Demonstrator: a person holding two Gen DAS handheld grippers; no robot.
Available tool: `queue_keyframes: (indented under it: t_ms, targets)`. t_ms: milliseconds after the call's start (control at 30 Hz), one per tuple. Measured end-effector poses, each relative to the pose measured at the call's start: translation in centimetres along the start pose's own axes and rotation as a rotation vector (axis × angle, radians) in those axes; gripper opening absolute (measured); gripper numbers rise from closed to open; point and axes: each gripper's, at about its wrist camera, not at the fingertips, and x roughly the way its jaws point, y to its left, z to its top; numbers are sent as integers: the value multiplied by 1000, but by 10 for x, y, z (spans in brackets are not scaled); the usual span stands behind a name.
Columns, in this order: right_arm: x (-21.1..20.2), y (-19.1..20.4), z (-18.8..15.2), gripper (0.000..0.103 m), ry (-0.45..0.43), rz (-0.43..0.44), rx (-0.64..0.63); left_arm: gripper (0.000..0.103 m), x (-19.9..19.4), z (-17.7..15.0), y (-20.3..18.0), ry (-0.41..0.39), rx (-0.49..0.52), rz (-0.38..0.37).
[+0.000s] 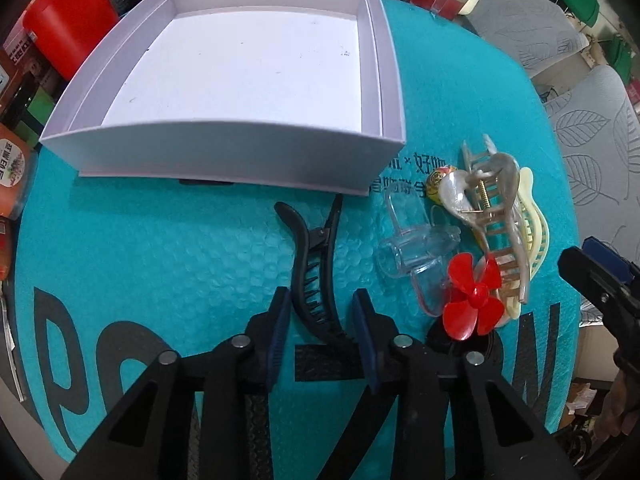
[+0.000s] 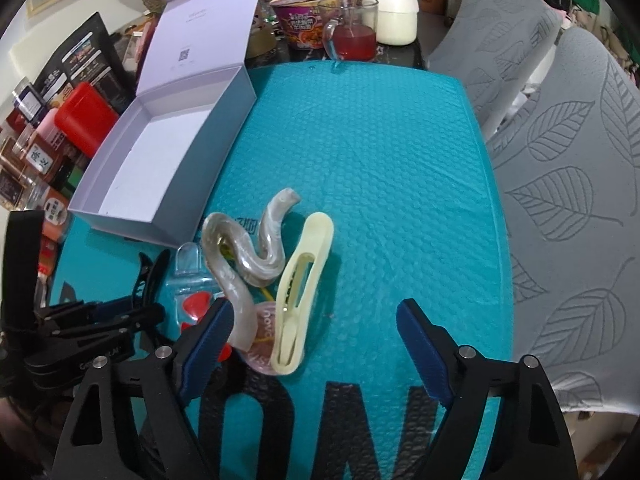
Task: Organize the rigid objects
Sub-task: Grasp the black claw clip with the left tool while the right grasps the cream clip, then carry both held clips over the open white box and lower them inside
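In the left wrist view, a white box (image 1: 248,72) sat lidless on the teal bubble mat (image 1: 160,264), with a red canister (image 1: 66,16) beyond its left wall. The left gripper (image 1: 322,312) had its fingers spread apart, straddling the near end of a black hair clip (image 1: 316,264); whether the pads touched it could not be told. The clip's long axis ran away from the camera, its thin tip pointing at the box's near wall. Just to its right lay a clear plastic piece (image 1: 416,248), a red propeller (image 1: 474,296), a pearly claw clip (image 1: 492,208) and a cream clip (image 1: 534,232), crowded together.

In the right wrist view, the right gripper (image 2: 316,344) was wide open and empty above the mat (image 2: 380,160). The cream clip (image 2: 306,292) lay between its fingers, lengthwise away from the camera, touching the S-curved pearly clip (image 2: 248,248). The box (image 2: 160,152) stood at left with its lid (image 2: 204,24) raised.
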Motion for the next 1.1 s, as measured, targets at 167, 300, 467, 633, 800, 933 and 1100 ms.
queue_keyframes:
  t_ms: [167, 300, 467, 633, 800, 933, 1100]
  targets:
    - [11, -4, 7, 74, 14, 23, 17, 21, 1, 1, 2, -28, -3, -3]
    - [21, -5, 11, 66, 33, 35, 20, 21, -3, 2, 3, -28, 6, -6]
    - [38, -8, 14, 52, 86, 54, 39, 21, -8, 4, 5, -31, 23, -6]
    - [51, -10, 15, 43, 119, 100, 61, 21, -9, 7, -1, -38, 32, 6]
    - [50, -15, 16, 22, 107, 105, 70, 21, -12, 11, -4, -42, 32, 11]
    - [43, -17, 12, 22, 94, 93, 68, 21, -16, 11, -2, -48, 27, 3]
    - [26, -13, 5, 22, 74, 79, 71, 21, -31, 6, 0, -77, 31, 1]
